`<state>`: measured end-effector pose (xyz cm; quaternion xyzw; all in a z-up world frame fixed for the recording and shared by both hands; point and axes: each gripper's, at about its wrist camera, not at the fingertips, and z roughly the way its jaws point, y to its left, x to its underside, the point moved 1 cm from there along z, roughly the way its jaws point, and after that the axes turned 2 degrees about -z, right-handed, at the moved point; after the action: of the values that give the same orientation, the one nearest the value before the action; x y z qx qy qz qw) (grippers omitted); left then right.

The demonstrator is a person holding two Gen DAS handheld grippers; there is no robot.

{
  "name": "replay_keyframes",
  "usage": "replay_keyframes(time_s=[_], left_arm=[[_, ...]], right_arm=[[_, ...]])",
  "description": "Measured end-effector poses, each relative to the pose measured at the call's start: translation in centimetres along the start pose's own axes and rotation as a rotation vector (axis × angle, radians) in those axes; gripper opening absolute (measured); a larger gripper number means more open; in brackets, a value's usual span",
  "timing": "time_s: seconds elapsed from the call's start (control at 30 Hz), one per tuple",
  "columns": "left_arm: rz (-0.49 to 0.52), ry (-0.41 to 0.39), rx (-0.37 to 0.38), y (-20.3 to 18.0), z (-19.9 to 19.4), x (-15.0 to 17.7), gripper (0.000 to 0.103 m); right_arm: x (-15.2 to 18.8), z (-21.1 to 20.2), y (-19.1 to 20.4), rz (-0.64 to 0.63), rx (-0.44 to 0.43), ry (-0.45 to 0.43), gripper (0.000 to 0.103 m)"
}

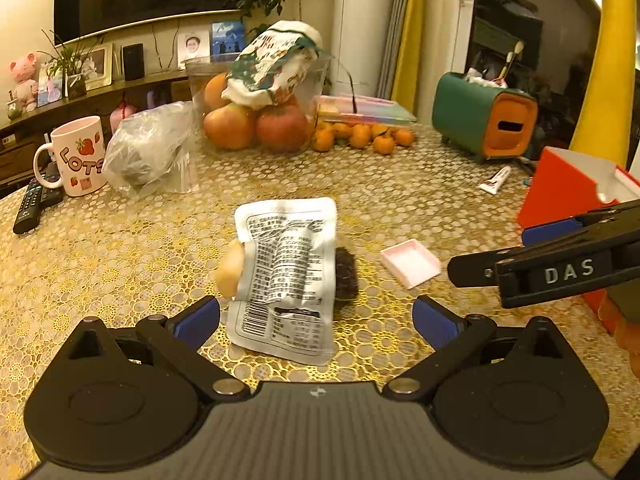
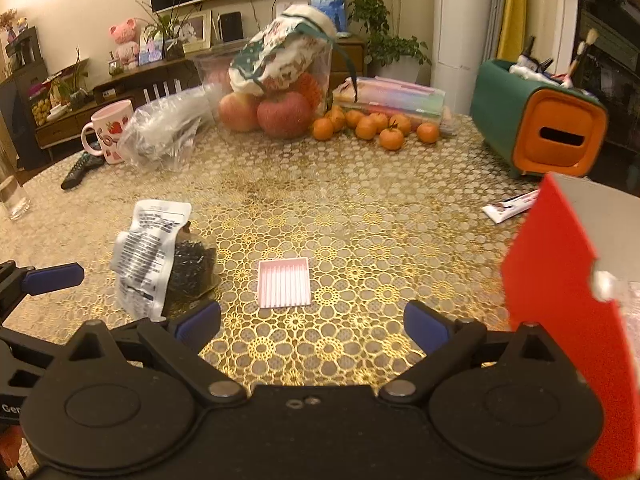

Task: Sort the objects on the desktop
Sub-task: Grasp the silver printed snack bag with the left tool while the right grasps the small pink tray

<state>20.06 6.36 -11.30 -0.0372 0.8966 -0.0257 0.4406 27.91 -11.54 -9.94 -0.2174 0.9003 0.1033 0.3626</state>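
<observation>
Both grippers hover low over the gold-patterned tablecloth (image 2: pixel 320 200) with nothing between their pads, a posture that reads as an approach before a pick; the left gripper (image 1: pixel 316 320), at the lower centre of the left wrist view, has its jaws spread wide apart on either side of the silver pouch (image 1: pixel 286 276), which lies printed side up at the centre of that frame, its near edge between the two blue pads without touching either; the alignment suggests that the pouch is the intended first item. The right gripper (image 2: pixel 312 326), at the lower centre of the right wrist view, likewise has its jaws wide apart and empty, and faces the pink tray (image 2: pixel 284 283), which sits flat at the centre of that frame, apart from the pads; the tray is probably a receptacle or a second item to sort. The red box (image 2: pixel 560 280), at the right edge of both views, stands open-topped near the right gripper and is plausibly the sorting bin; its interior and far side are cut off by the frame. A dark, rough-textured object (image 2: pixel 190 268) rests against the pouch and is partly covered by it; its identity cannot be determined. A pale rounded object (image 1: pixel 231 273) at the left edge of the pouch is blurred and also cannot be identified; the pouch text is too small to read.
</observation>
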Motion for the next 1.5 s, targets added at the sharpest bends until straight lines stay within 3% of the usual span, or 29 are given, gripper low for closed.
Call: replay_keyframes(time_s=[0.53,0.63,0.87,1.07,1.13,1.3,1.5], left_arm=[[-0.018,0.005,-0.069,1.0,3.2,0.6,0.101],[-0.010,0.001,-0.064,1.0,3.3,0.6,0.096],[-0.002,0.019,-0.071,0.9,3.6,0.8,0.074],[-0.010,0.024,-0.071,1.1,3.6,1.0,0.069],[-0.011,0.022,-0.070,1.1,3.5,1.0,0.069],[-0.014,0.019,-0.069,1.0,3.2,1.0,0.068],[-0.022,0.012,-0.060,0.9,2.7,1.0,0.065]], right_arm=[[-0.4,5.9,1.7,-0.065,0.015,0.051,0.088],[-0.6,6.3,1.9,-0.073,0.013,0.052,0.085],[-0.6,6.5,2.0,-0.072,0.004,0.050,0.079],[-0.6,6.5,2.1,-0.071,0.002,0.045,0.073],[-0.7,6.4,2.1,-0.068,0.011,0.041,0.067],[-0.9,6.3,2.2,-0.067,0.013,0.038,0.041],[-0.7,5.9,2.2,-0.073,0.021,0.038,0.040]])
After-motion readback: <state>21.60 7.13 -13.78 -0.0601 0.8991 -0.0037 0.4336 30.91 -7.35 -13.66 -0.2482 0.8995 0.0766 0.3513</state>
